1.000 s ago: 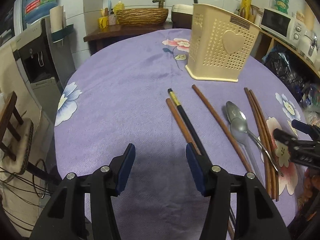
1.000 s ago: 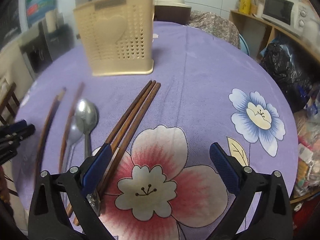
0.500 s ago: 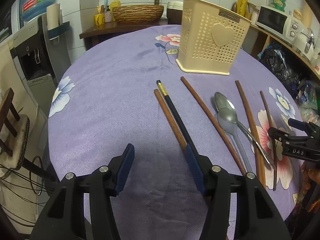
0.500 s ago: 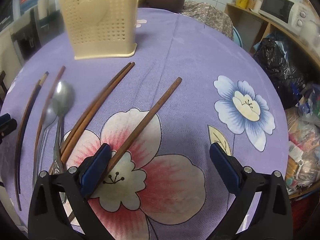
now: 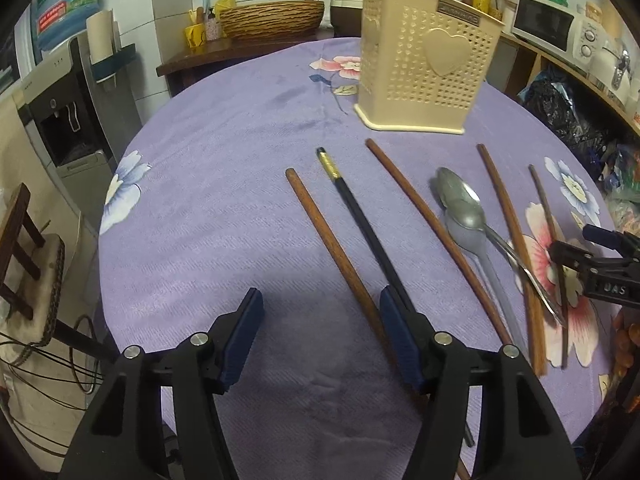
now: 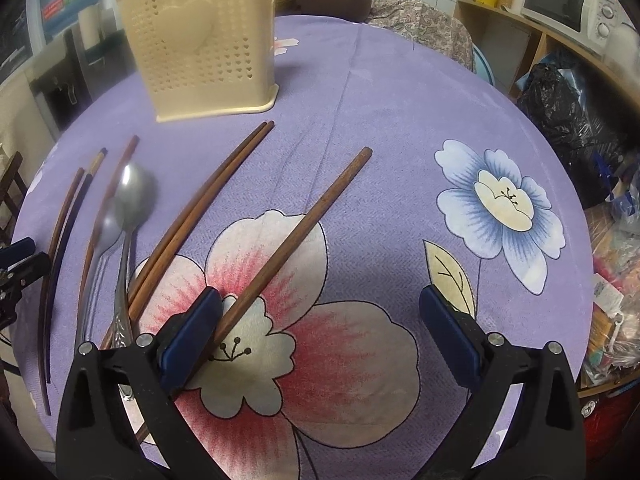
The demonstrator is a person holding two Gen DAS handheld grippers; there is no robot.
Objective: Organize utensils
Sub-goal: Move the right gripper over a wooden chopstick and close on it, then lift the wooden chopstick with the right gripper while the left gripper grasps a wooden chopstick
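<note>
My left gripper is opening, nothing between its blue pads; a brown chopstick and a black gold-banded chopstick run toward its right pad. My right gripper stands wide, a lone brown chopstick resting against its left pad. Two steel spoons overlap at centre left. The cream perforated utensil holder stands upright, upper left.

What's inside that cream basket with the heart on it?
The views don't show. The basket stands upright on the purple cloth, and both cameras sit below its rim, so its perforated walls hide the inside. Nothing sticks out above the rim; the chopsticks and spoons lie on the cloth.
</note>
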